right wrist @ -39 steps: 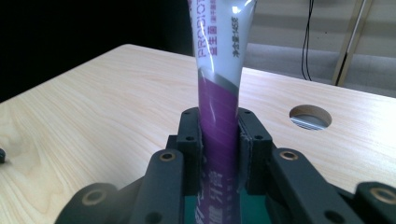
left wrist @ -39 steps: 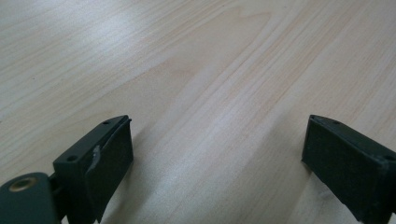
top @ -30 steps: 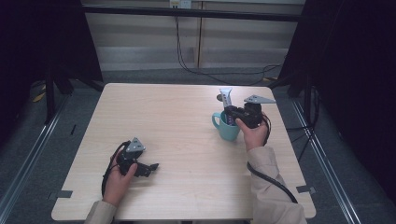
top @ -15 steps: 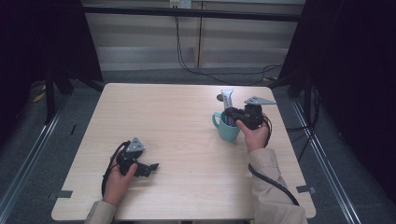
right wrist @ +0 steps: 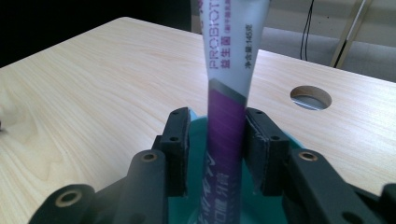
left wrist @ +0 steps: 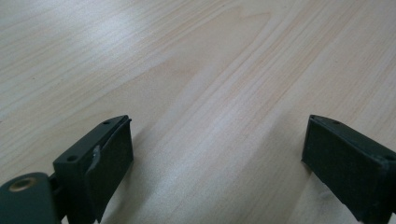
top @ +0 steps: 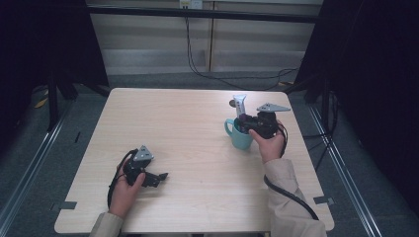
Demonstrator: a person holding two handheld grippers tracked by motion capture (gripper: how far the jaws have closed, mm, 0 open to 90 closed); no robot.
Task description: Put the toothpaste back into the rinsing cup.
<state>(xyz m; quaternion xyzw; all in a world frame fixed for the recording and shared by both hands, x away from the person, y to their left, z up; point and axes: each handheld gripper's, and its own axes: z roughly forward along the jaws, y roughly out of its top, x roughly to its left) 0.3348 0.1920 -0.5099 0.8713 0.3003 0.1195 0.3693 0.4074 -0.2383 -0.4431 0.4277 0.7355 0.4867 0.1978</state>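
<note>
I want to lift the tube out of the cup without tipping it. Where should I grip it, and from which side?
Grip the tube on its flat purple part just above the cup rim, coming from the side away from the handle. It stands nearly upright, so jaws can close on its flat faces.

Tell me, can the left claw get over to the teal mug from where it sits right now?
Probably yes. The left claw rests open near the front left of the table, with bare wood between it and the teal mug. But the right claw straddles the tube standing in that mug.
</note>
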